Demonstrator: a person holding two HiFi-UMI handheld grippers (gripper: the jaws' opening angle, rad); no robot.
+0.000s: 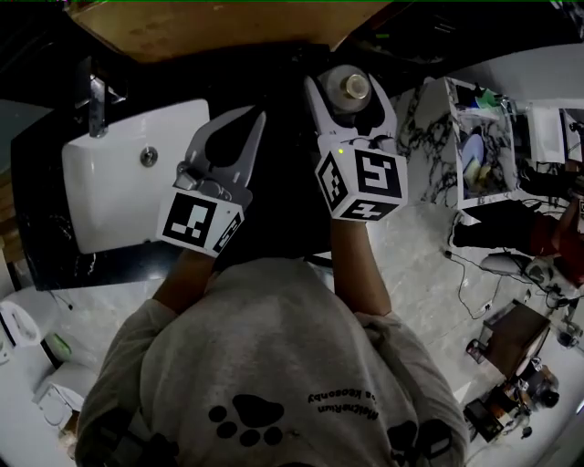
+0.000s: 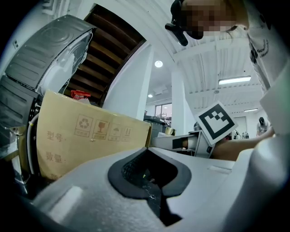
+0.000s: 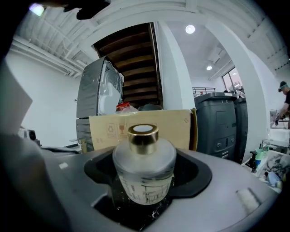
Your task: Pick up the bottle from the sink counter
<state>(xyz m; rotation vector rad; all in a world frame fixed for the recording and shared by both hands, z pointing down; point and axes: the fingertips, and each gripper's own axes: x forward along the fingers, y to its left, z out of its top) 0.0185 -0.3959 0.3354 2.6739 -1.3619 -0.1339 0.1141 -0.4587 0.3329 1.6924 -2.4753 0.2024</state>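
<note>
The bottle (image 3: pixel 144 174) is small and round, with cloudy glass sides and a shiny gold cap (image 3: pixel 143 136). It sits on the far part of the black counter (image 1: pixel 292 182), to the right of the white sink (image 1: pixel 119 182) and just in front of a brown box (image 1: pixel 228 23). The right gripper (image 1: pixel 349 100) has its two jaws around the bottle, one on each side. They look closed on the wide lower part of the glass. I can see black counter under the bottle, but I cannot tell if the bottle is resting on it or has been lifted a tiny bit. The left gripper (image 1: pixel 245 128) is near the sink, just left of the right one. Its jaws are pressed together and hold nothing. I think the bottle is hard and will not bend. It is probably a little heavy for how small it is. The glass looks smooth, so it could slip, and it could break if it fell on the hard counter. The best place to hold it is the fat round body, low down, where the jaws are now. The cap is a bad place because it is thin and might come off. A firm, gentle squeeze and a slow lift straight up should keep it safe.
</note>
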